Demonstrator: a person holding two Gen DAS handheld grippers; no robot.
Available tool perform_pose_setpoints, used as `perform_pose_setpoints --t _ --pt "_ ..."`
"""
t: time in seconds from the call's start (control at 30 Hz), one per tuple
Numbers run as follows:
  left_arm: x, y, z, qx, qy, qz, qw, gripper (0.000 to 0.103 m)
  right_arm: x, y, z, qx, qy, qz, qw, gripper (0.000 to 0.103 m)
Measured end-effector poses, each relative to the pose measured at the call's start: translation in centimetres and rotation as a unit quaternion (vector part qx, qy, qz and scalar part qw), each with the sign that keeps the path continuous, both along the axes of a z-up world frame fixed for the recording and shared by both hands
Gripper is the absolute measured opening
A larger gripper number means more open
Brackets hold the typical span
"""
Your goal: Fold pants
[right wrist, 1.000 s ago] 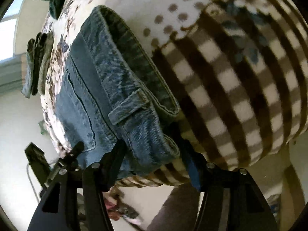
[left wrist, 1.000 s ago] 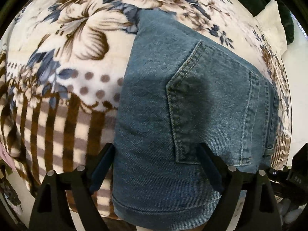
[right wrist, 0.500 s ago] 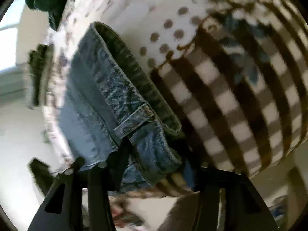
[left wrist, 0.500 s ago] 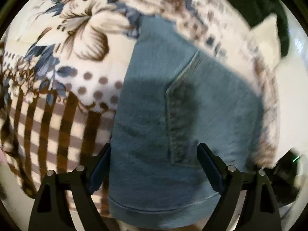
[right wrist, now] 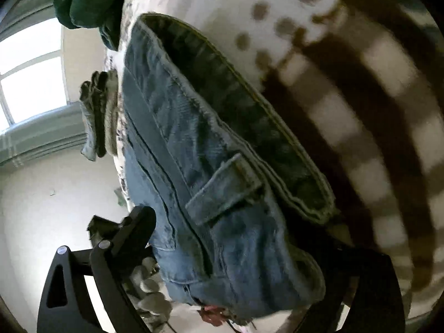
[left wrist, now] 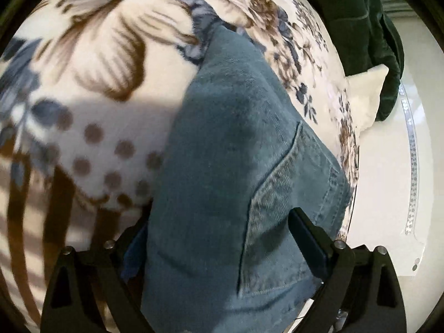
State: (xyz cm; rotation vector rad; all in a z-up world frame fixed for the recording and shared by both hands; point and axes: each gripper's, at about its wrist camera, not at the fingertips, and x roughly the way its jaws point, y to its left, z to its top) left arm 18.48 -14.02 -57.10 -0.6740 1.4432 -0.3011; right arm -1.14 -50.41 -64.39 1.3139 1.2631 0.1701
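Note:
Folded blue jeans (left wrist: 236,183) lie on a floral and striped blanket (left wrist: 97,83). My left gripper (left wrist: 219,236) is open, its fingers on either side of the folded bundle, with the back pocket (left wrist: 280,208) between them. In the right wrist view the jeans (right wrist: 222,194) show their waistband and a belt loop (right wrist: 222,188). My right gripper (right wrist: 244,249) is open, its fingers on either side of the waistband end. The right finger is partly hidden behind the denim.
A dark green cloth (left wrist: 360,27) and a white pillow (left wrist: 366,91) lie at the blanket's far edge. A small stack of folded clothes (right wrist: 100,113) sits further along the bed near a window (right wrist: 30,75). The bed edge and floor are close to the jeans.
Both grippers have pushed in closer around the jeans. The bundle now fills more of each view and has tilted, and the left view has swung towards the bed's edge.

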Motion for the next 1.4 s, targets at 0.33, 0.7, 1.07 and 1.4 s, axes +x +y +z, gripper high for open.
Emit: perform_pose_setpoints --t 0.33,0.7,1.07,1.4 --pt "0.3 0.6 -0.7 -0.027 -0.001 -0.01 0.9996 0.093 2.5 1.0 -1.2 0.021 -0.004 -0.001 1.0 0.098" --pt "-0.7 1.0 3.9 -0.025 -0.04 -0.02 0.9987 0.032 4.5 4.0 6.4 -0.092 -0.058 0.023 0.994 0.049" --pt "0.7 3.0 16.8 -0.01 -0.061 -0.008 0.9981 0.03 7.6 5.8 18.5 -0.082 -0.087 0.052 0.992 0.046" --pt "15.9 11.7 26.9 -0.021 -0.131 0.022 0.9909 0.03 26.1 15.0 29.5 -0.087 -0.156 0.059 0.982 0.046"
